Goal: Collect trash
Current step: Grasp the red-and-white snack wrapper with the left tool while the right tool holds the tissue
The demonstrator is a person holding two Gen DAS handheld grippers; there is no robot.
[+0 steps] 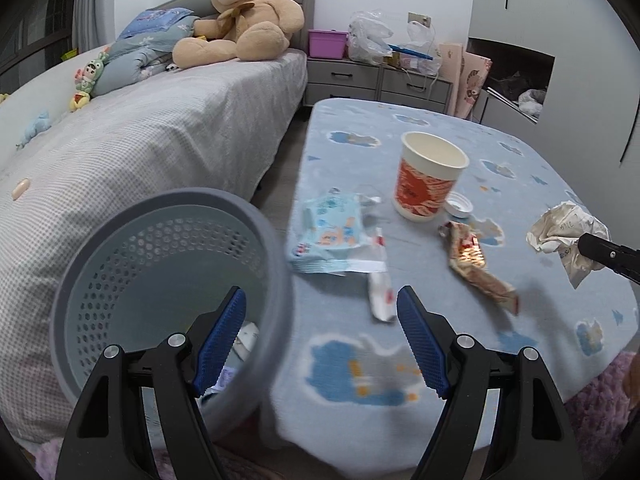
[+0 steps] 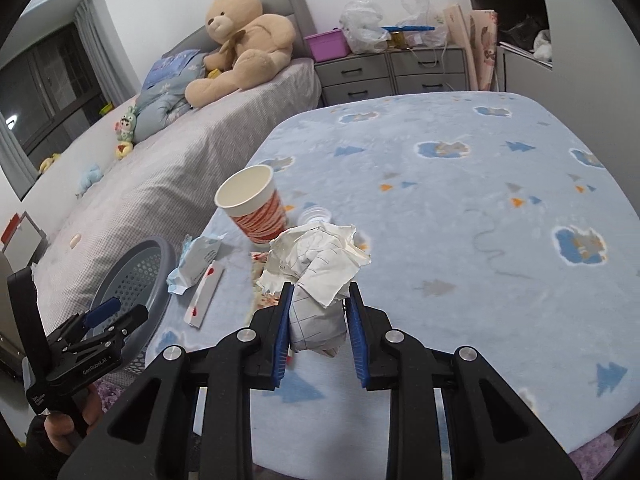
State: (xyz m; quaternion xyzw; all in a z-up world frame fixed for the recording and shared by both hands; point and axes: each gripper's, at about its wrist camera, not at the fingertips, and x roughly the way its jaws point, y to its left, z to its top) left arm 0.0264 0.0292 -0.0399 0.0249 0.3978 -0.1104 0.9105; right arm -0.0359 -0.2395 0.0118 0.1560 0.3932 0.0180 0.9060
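Note:
My right gripper [image 2: 320, 289] is shut on a crumpled ball of white paper [image 2: 316, 256], held above the table's blue patterned cloth [image 2: 440, 200]; the left wrist view shows that paper [image 1: 560, 228] at the far right. My left gripper [image 1: 322, 290] is open with nothing pressed between its pads. It hangs over the near rim of a grey perforated basket [image 1: 168, 276] beside the table, with some scraps inside. On the cloth lie a red-patterned paper cup [image 1: 430, 178], a light blue wrapper [image 1: 332, 236], a white and red strip [image 1: 380, 296], a shiny brown wrapper [image 1: 476, 264] and a white cap [image 1: 460, 205].
A bed [image 1: 160, 128] with a big teddy bear [image 1: 244, 20] and soft toys runs along the left, close behind the basket. Grey drawers [image 1: 380, 80] with a purple box and plastic bags stand at the back. A person's hand [image 2: 60, 428] holds the left gripper's handle.

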